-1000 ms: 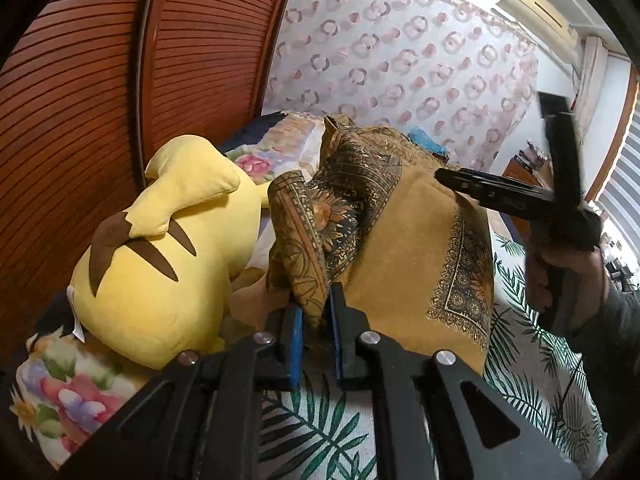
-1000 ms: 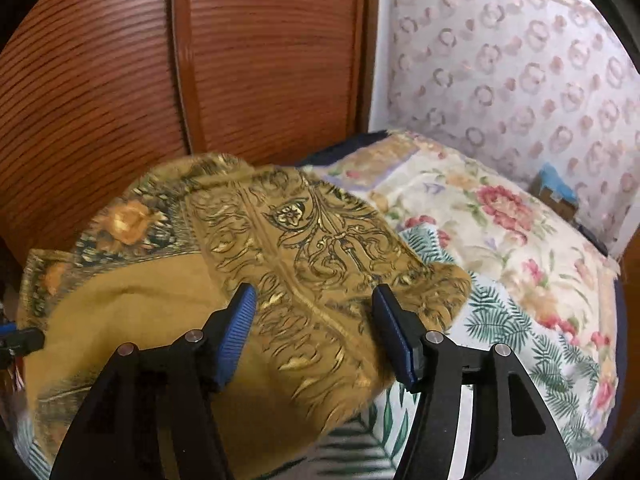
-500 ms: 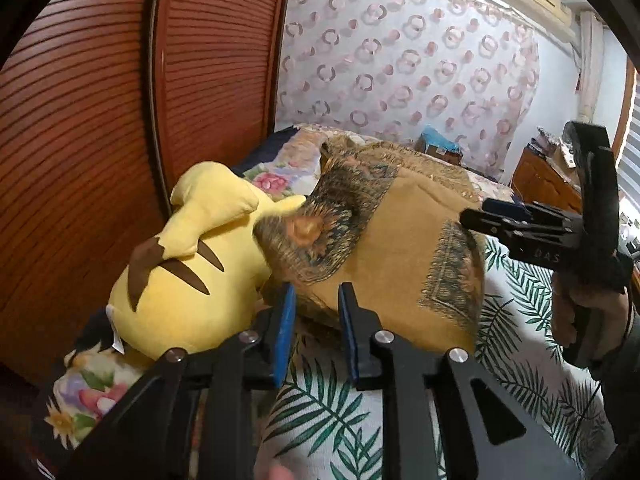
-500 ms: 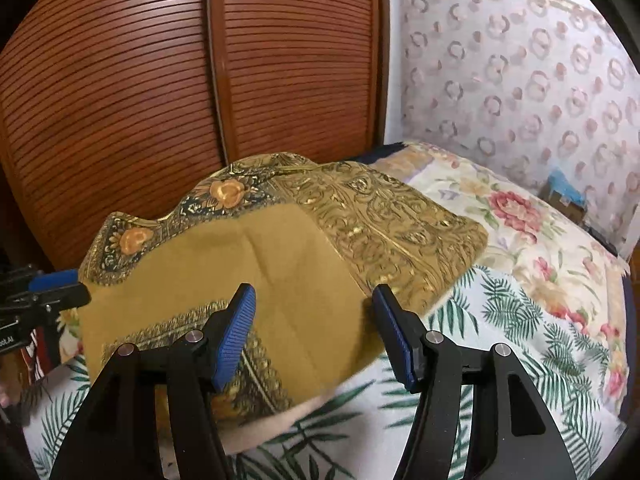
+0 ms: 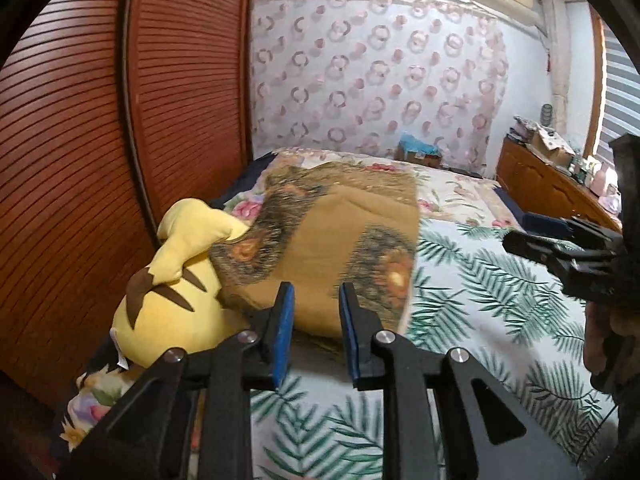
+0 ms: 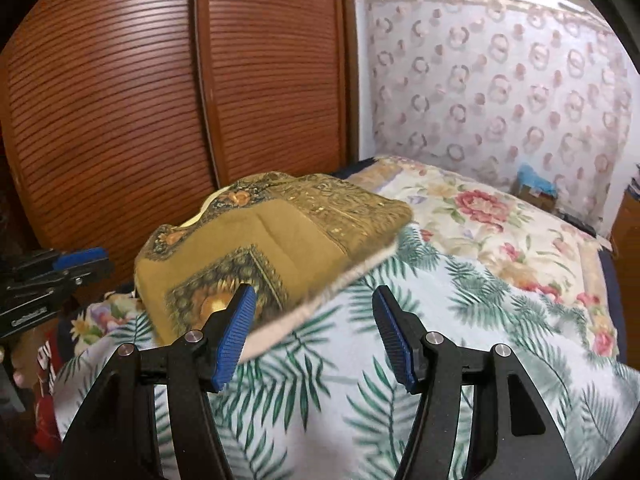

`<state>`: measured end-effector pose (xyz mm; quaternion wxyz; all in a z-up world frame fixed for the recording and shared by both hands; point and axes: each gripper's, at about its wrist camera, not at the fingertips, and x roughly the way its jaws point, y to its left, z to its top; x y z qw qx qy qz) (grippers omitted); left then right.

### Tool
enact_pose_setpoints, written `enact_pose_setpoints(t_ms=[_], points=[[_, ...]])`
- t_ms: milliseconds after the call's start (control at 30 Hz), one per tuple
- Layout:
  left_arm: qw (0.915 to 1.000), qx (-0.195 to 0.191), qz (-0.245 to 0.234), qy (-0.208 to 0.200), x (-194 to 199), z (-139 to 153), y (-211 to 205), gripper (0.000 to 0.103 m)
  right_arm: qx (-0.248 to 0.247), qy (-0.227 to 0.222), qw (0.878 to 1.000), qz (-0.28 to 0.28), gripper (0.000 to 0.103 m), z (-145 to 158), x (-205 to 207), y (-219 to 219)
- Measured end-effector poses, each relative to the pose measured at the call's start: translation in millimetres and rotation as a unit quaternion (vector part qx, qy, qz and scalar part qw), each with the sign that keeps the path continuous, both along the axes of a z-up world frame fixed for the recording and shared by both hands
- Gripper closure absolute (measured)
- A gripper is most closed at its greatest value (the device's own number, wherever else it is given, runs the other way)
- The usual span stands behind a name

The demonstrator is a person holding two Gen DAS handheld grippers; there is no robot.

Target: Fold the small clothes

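The mustard-yellow patterned cloth with dark ornamental borders (image 5: 328, 248) lies folded into a compact stack on the white bedspread printed with green palm fronds (image 5: 480, 280), its left edge touching the yellow plush toy with brown stripes (image 5: 172, 296) that sits at nine o'clock of it in the left wrist view. The right wrist view shows the same cloth (image 6: 272, 248) at about eleven o'clock of that gripper, with the layered edge of the fold facing the camera and appearing slightly blurred. The left gripper (image 5: 316, 332) is parted to a narrow gap; nothing lies between its blue pads, and the cloth sits just beyond the tips, at twelve o'clock. Its jaws have been opening within the last second. The right gripper (image 6: 316, 336) stands wide apart, has just been opening further, and holds nothing; only bedspread shows between its pads. It appears again in the left wrist view at three o'clock (image 5: 520, 236), well clear of the cloth, carried by the person's hand (image 5: 604, 344). Judgement: this cloth appears folded and released, so the fold on this piece looks complete or nearly so. What remains cannot be settled; a red garment (image 6: 44, 380) shows at the bed's edge at eight o'clock, but whether it awaits folding is unclear.
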<state>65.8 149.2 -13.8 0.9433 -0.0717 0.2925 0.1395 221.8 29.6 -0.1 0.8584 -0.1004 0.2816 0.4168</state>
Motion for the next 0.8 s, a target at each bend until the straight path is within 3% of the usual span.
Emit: enact_pose_setpoints(t_ms=[133,200,500,800], points=[[0.9997,0.01,-0.018,-0.009,1,6,-24,0.081,0.007,-0.003,1.0,-0.027,0.017,4,-17,-28],[0.9994,0.011,-0.03,-0.012,2,9,-34,0.081,0.004,-0.007,0.999,-0.049,0.014,6,-24,-42],[0.9959,0.013,-0.087,-0.022,3,24,-87,0.08,0.013,-0.009,0.987,-0.157,0.013,12,-55,-120],[0.9907,0.016,-0.128,-0.041,5,53,-129,0.079,0.025,-0.038,0.972,-0.231,0.013,42,-90,-177]])
